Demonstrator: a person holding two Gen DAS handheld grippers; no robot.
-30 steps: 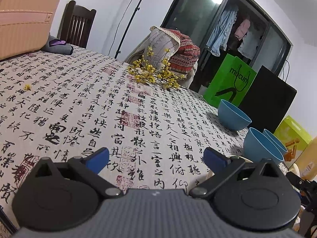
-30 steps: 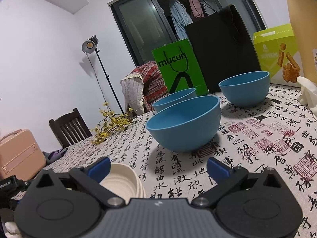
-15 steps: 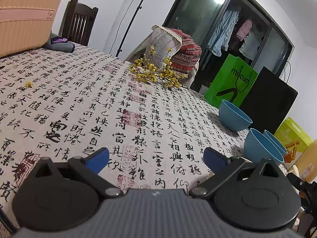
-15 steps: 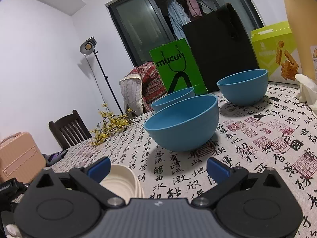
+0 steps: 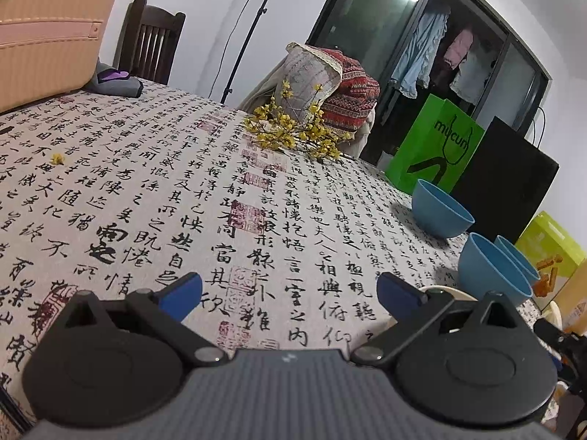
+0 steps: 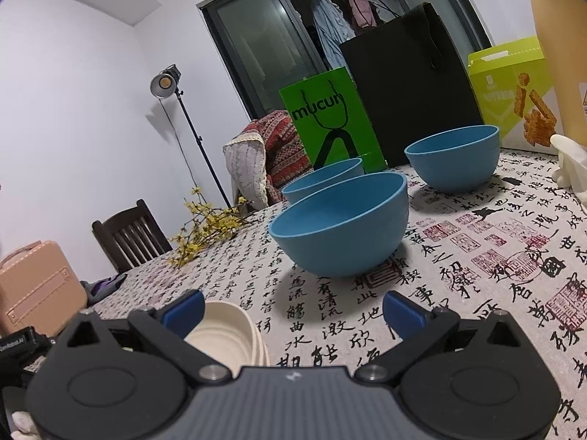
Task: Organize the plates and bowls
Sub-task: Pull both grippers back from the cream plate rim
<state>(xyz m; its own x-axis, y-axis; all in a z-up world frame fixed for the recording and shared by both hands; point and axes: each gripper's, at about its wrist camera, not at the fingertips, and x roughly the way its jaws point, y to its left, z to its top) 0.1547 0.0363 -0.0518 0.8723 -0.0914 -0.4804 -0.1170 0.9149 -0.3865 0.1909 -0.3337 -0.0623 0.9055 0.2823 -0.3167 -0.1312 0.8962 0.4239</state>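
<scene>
Three blue bowls stand on the calligraphy tablecloth. In the right wrist view the nearest blue bowl [image 6: 341, 227] sits just ahead of my right gripper [image 6: 291, 310], which is open and empty. A second blue bowl [image 6: 323, 179] is behind it and a third blue bowl [image 6: 453, 157] is further right. A stack of cream bowls [image 6: 229, 333] lies by the right gripper's left finger. In the left wrist view my left gripper [image 5: 290, 293] is open over bare cloth, with the blue bowls [image 5: 440, 214] [image 5: 489, 269] far to the right and a cream rim [image 5: 445, 288] behind its right finger.
Yellow flower sprigs [image 5: 293, 132] lie mid-table. A pink case [image 5: 47, 25] and grey pouch [image 5: 117, 84] sit at the far left, beside a dark chair [image 5: 150, 40]. Green bag [image 6: 330, 124], black bag [image 6: 411, 84] and yellow-green box [image 6: 513, 84] line the table's far edge. A white figurine [image 6: 570, 161] stands at right.
Both grippers have shifted only slightly; the views drift a little, with the blue bowls looming marginally closer to the right gripper. Both stay open and empty.
</scene>
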